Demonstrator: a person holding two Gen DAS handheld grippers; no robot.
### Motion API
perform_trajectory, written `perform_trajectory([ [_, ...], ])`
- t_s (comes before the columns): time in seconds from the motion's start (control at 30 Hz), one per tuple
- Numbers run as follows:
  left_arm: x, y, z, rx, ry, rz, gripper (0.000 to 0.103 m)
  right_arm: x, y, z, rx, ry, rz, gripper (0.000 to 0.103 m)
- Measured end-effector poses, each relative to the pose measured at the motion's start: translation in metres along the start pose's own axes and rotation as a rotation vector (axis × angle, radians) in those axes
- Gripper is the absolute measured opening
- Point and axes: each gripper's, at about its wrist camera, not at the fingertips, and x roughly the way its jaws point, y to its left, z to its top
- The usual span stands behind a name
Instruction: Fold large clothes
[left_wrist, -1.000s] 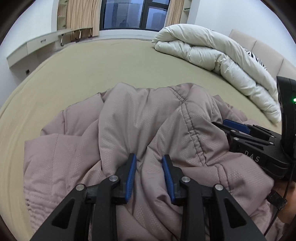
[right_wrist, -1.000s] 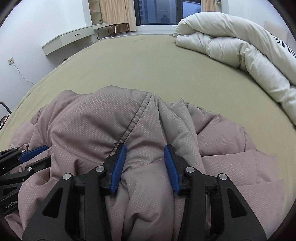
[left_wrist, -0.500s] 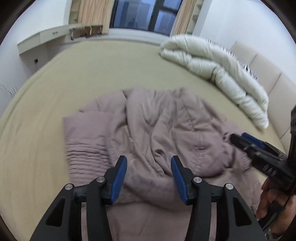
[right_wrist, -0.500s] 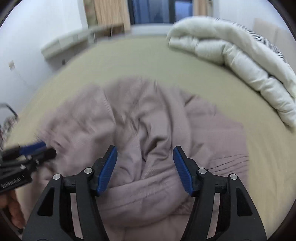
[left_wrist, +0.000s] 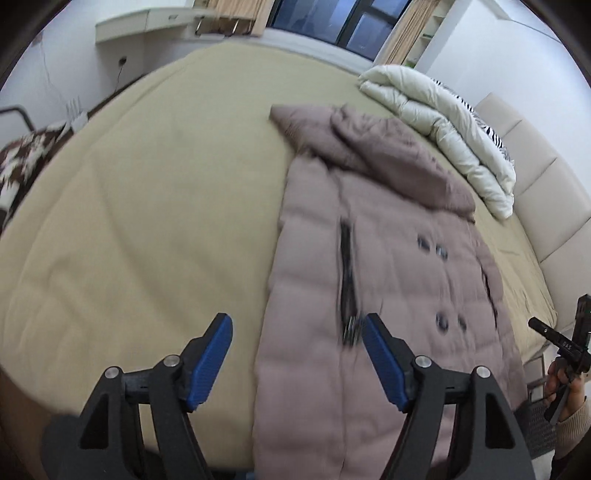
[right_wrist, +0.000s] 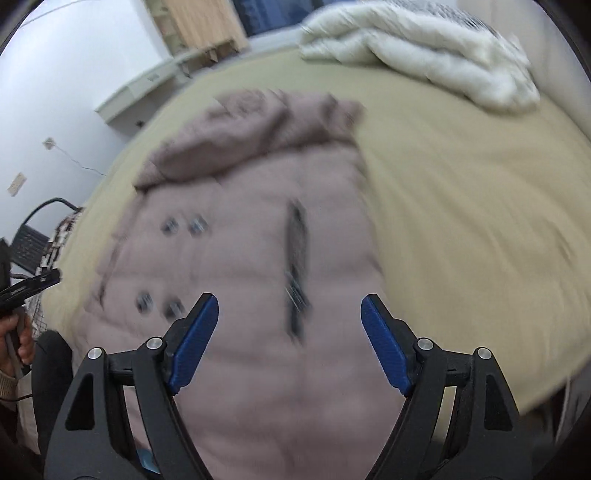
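Observation:
A mauve quilted coat (left_wrist: 373, 258) lies front-up and lengthwise on the beige bed (left_wrist: 155, 206), hood at the far end, dark buttons and a dark pocket strip showing. It also shows, blurred, in the right wrist view (right_wrist: 258, 266). My left gripper (left_wrist: 297, 354) is open and empty, raised above the coat's near hem. My right gripper (right_wrist: 288, 332) is open and empty, also above the hem. The right gripper appears at the far right of the left wrist view (left_wrist: 565, 343).
A folded white duvet (left_wrist: 443, 122) lies at the far right of the bed beside a padded headboard (left_wrist: 546, 206). A white desk (left_wrist: 147, 26) and window are beyond the bed. A patterned item (left_wrist: 26, 158) lies off the left edge.
Both grippers have let go of the bunched coat, opened wide and pulled back and up. The coat, crumpled before, now lies spread out flat along the bed.

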Motion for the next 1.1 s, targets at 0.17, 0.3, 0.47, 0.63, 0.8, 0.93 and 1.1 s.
perform_trajectory([
  [0.17, 0.001, 0.008, -0.044, -0.010, 0.080, 0.015, 0.075, -0.021, -0.049, -0.057, 0.076, 0.041, -0.087, 0.080],
  [0.3, 0.000, 0.007, -0.058, -0.027, 0.094, 0.006, 0.077, 0.001, -0.069, -0.073, 0.162, 0.168, -0.025, 0.080],
  [0.47, 0.012, 0.007, -0.077, -0.027, 0.154, 0.008, 0.080, 0.017, -0.076, -0.089, 0.191, 0.180, 0.083, 0.076],
  [0.63, 0.029, 0.020, -0.094, -0.075, 0.211, 0.007, 0.081, 0.021, -0.065, -0.092, 0.128, 0.233, 0.114, 0.067],
  [0.8, 0.039, 0.025, -0.103, -0.122, 0.237, -0.050, 0.082, 0.027, -0.047, -0.083, 0.101, 0.279, 0.165, 0.054],
  [0.93, 0.045, 0.033, -0.104, -0.173, 0.262, -0.111, 0.071, 0.033, -0.031, -0.082, 0.097, 0.284, 0.199, 0.048],
  [1.1, 0.046, 0.021, -0.104, -0.133, 0.286, -0.112, 0.058, 0.035, -0.022, -0.082, 0.105, 0.282, 0.177, 0.037],
])
